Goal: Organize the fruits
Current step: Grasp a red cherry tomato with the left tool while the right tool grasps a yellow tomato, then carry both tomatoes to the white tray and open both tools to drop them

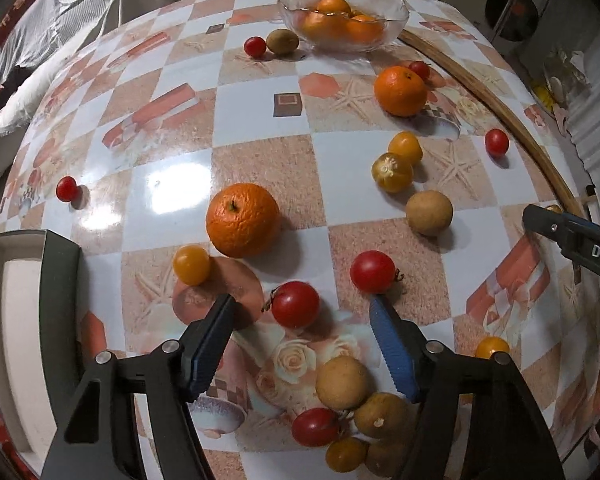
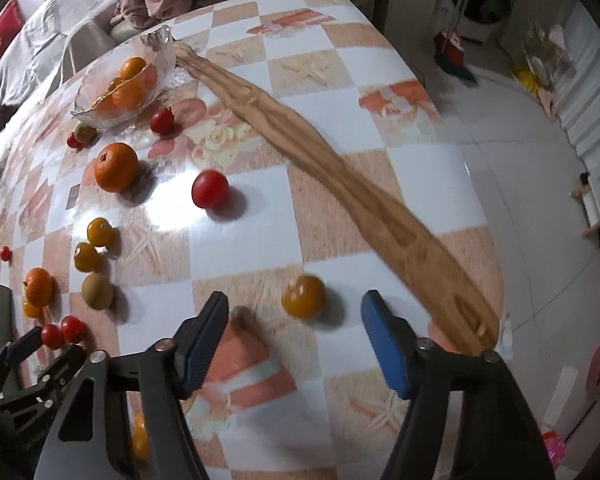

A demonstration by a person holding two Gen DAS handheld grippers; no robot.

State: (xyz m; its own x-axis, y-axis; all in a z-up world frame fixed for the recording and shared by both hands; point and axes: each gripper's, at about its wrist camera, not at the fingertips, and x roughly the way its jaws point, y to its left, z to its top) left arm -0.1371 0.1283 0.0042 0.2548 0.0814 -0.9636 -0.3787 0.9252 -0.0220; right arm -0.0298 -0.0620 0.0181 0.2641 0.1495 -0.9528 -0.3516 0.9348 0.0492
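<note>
Your left claw (image 1: 302, 306) stood open over the checkered surface (image 1: 260, 160), a red tomato (image 1: 295, 304) between its fingers, untouched. Your right claw (image 2: 294, 306) was open too, a yellow tomato (image 2: 304, 296) lying between its tips. At the far edge, the glass bowl (image 1: 398, 12) held only oranges (image 1: 332, 6). Other fruit lay scattered loose around it.

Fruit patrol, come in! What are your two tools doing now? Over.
Left tool open around small red tomato, not touching. Right tool open around small yellow tomato. Clear glass bowl holds oranges only. Nothing in the way.
</note>
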